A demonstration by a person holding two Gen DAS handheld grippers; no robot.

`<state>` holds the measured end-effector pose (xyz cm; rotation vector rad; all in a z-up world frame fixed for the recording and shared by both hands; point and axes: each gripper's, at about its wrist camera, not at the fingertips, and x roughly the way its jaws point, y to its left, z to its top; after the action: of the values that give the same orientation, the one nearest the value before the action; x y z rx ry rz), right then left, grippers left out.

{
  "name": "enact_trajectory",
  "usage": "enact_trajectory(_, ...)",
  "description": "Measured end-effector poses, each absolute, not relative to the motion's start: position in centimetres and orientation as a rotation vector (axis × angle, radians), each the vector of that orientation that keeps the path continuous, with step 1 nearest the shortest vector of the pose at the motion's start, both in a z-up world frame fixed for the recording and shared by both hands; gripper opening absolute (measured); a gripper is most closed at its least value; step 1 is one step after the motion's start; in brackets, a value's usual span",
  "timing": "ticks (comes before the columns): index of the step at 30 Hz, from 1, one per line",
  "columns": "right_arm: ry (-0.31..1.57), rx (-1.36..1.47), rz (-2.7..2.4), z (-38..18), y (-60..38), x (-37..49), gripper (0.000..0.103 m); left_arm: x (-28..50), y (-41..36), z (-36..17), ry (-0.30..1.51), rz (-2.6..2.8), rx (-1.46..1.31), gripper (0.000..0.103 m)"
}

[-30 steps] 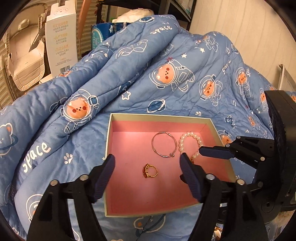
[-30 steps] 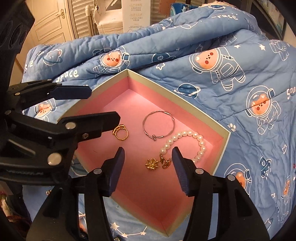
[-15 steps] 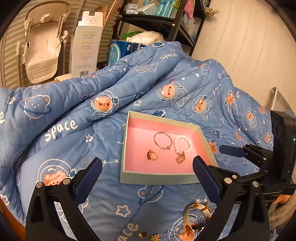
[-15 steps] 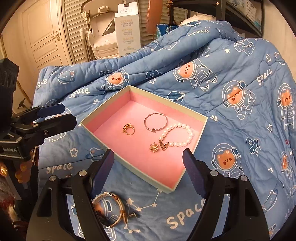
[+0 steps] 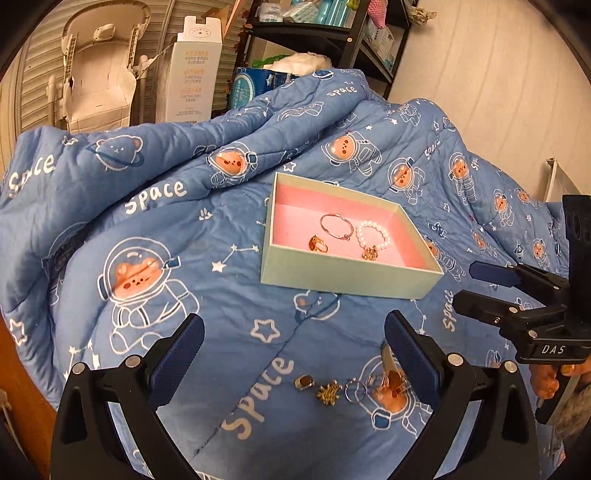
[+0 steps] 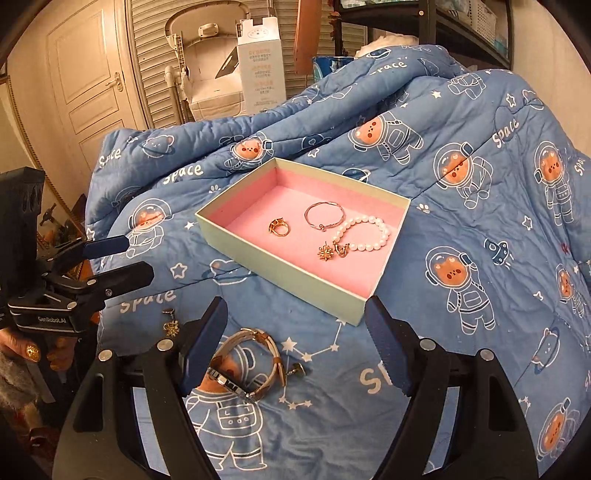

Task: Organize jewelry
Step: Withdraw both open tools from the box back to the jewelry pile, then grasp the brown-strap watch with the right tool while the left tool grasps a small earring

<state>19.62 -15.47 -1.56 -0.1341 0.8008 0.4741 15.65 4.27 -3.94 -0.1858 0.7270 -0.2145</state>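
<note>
A pale green box [image 5: 351,280] [image 6: 288,280] with a pink lining sits on the blue quilt. In it lie a gold ring [image 6: 279,227], a thin bangle [image 6: 324,216], a pearl bracelet [image 6: 365,234] and a gold star earring [image 6: 325,253]. My left gripper [image 5: 293,343] is open and empty, hovering back from the box. Under it on the quilt lie a small ring [image 5: 304,382], a gold star piece [image 5: 328,393] and a hoop [image 5: 355,390]. My right gripper [image 6: 297,325] is open and empty above a strap watch [image 6: 243,365] and a stud [image 6: 297,369].
The quilt [image 5: 155,229] is bunched into high folds behind the box. Beyond it stand a tall white carton [image 5: 192,70], a baby seat [image 5: 99,74] and a dark shelf [image 5: 325,33]. A door [image 6: 88,74] is at the far left. A hand holds each gripper handle.
Both grippers have pulled back from inside the box and their jaws have widened. The loose jewelry on the quilt in front of the box has come into view.
</note>
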Motion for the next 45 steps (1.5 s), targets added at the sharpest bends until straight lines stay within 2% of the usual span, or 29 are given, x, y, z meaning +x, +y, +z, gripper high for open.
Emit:
enact_trajectory(8, 0.845, -0.105, 0.461, -3.5, -15.7, 17.6, 0.075, 13.0, 3.1, -5.4, 0.742, -0.227, -0.135, 0.096)
enact_trajectory(13, 0.890, -0.060, 0.449, -4.7, -16.4, 17.2, 0.059, 12.2, 2.7, -6.3, 0.759, -0.234, -0.133, 0.096)
enact_trajectory(16, 0.909, -0.055, 0.439, -5.2, -16.8, 17.2, 0.053, 11.9, 2.5, -6.6, 0.762, -0.236, -0.121, 0.095)
enact_trajectory(21, 0.915, -0.089, 0.448, -5.4, -16.5, 17.8, 0.049, 11.9, 2.4, -7.0, 0.769, -0.241, -0.111, 0.092)
enact_trajectory(27, 0.936, -0.125, 0.478, -5.6, -15.4, 19.2, 0.048, 12.3, 2.5, -7.1, 0.777, -0.261, -0.078, 0.081)
enact_trajectory(33, 0.941, -0.142, 0.487, -5.5, -14.8, 20.1, 0.048, 12.9, 3.6, -7.0, 0.777, -0.284, -0.055, 0.059)
enact_trajectory(35, 0.945, -0.151, 0.491, -5.6, -14.7, 20.3, 0.047, 13.3, 3.8, -7.2, 0.785, -0.288, -0.041, 0.048)
enact_trajectory(38, 0.955, -0.169, 0.492, -5.8, -14.5, 20.5, 0.046, 13.8, 3.7, -7.7, 0.800, -0.300, 0.004, 0.039)
enact_trajectory(40, 0.962, -0.175, 0.496, -5.9, -14.4, 20.7, 0.041, 13.9, 3.5, -7.9, 0.803, -0.313, 0.028, 0.037)
enact_trajectory(45, 0.983, -0.197, 0.513, -6.3, -14.0, 21.5, 0.038, 14.4, 2.8, -8.4, 0.807, -0.336, 0.088, 0.036)
